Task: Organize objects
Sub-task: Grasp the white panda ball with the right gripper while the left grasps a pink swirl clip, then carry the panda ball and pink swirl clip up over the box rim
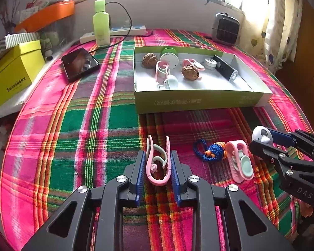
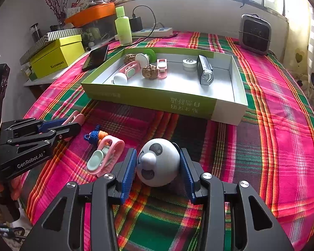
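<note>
My left gripper [image 1: 157, 153] is shut on a pink hook-shaped clip [image 1: 157, 179] that stands on the plaid cloth; both blue pads touch its sides. In the right wrist view, my right gripper [image 2: 158, 149] is shut on a white panda-faced ball [image 2: 158, 162] resting on the cloth. Between the two grippers lie a second pink clip with a mint pad [image 1: 239, 164] and a blue cord with orange earplugs [image 1: 211, 151]. Behind them sits a shallow green box [image 1: 198, 101] holding two walnuts, pink clips, a black flashlight and small round items.
A black phone [image 1: 79, 63] lies left of the box. A green bottle [image 1: 101, 24] and a power strip [image 1: 127, 31] stand at the back. A yellow carton [image 1: 12, 77] sits at the left edge, and a small grey heater [image 1: 226, 29] at the back right.
</note>
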A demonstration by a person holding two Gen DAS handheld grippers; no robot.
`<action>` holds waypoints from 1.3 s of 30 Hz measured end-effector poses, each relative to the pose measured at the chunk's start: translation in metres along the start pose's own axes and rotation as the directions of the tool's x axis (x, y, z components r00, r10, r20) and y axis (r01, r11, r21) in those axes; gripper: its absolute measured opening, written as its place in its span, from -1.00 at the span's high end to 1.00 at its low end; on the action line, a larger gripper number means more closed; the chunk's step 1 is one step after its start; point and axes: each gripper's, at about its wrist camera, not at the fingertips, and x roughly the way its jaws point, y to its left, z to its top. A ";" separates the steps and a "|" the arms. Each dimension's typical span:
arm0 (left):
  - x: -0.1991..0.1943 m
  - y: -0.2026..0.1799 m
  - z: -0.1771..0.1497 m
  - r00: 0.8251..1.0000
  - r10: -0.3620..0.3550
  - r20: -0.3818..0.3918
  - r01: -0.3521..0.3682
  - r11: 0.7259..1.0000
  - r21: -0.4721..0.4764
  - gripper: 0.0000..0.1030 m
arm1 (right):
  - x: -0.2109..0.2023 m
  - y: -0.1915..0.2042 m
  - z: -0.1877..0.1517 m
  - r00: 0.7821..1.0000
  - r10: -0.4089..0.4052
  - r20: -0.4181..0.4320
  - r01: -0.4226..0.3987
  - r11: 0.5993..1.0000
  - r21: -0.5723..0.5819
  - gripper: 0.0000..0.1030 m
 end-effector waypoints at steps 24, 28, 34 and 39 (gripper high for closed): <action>-0.012 0.000 0.014 0.998 -0.024 0.060 0.024 1.000 -0.004 0.59 | -0.007 -0.001 0.010 0.999 0.018 0.036 -0.018 1.000 0.015 0.18; -0.016 -0.003 0.020 0.996 -0.036 0.076 0.036 0.999 0.004 0.59 | -0.011 -0.002 0.016 0.998 0.021 0.053 -0.021 1.000 0.014 0.18; -0.018 -0.008 0.032 0.994 -0.050 0.093 0.049 0.999 0.017 0.59 | -0.015 -0.002 0.026 0.997 0.020 0.079 -0.020 1.000 -0.003 0.18; -0.015 -0.012 0.041 0.993 -0.067 0.098 0.064 0.998 0.026 0.59 | -0.015 -0.006 0.036 0.995 0.022 0.097 -0.022 1.000 0.001 0.18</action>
